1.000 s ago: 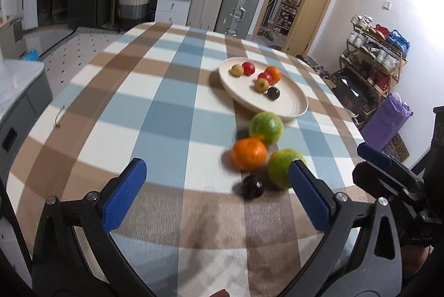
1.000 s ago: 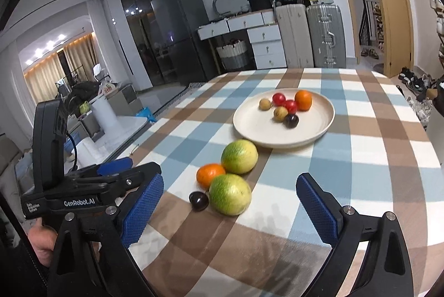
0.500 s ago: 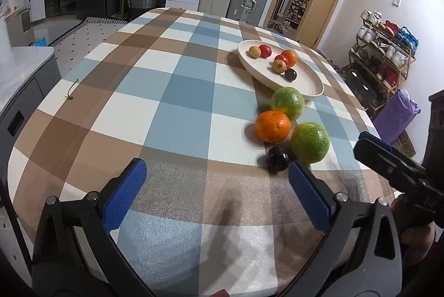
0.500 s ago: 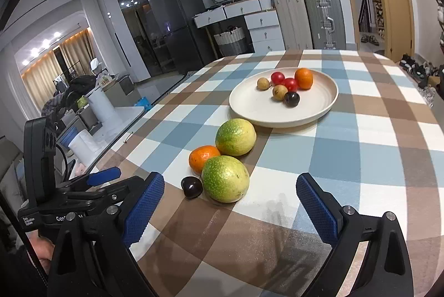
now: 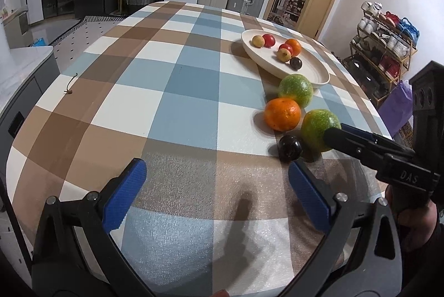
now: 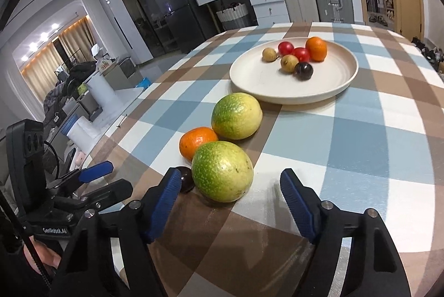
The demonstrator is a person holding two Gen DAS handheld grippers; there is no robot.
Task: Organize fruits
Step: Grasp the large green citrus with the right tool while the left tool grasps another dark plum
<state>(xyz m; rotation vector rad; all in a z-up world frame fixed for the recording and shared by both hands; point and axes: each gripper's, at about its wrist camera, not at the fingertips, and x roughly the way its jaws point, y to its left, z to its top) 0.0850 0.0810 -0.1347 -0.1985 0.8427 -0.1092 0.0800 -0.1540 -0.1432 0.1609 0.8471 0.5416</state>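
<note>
A cream plate [image 6: 344,75] [image 5: 319,72] on the checked tablecloth holds several small fruits. In front of it lie two green citrus fruits, the near one [image 6: 222,175] [image 5: 316,125] and the far one [image 6: 236,115] [image 5: 295,89], an orange [image 6: 195,140] [image 5: 281,114] and a dark plum [image 6: 186,177] [image 5: 290,148]. My right gripper [image 6: 227,202] is open, its jaws either side of the near green fruit, not touching it. My left gripper [image 5: 216,191] is open and empty over the table's near part, left of the fruits.
The table edge curves round on the left and right. A small dark scrap [image 5: 68,90] lies on the cloth at the left. Suitcases, drawers and a shoe rack stand beyond the table.
My right gripper has moved forward and its jaws now flank the near green fruit. My left gripper has drifted left and back, so the fruits sit further right in its view.
</note>
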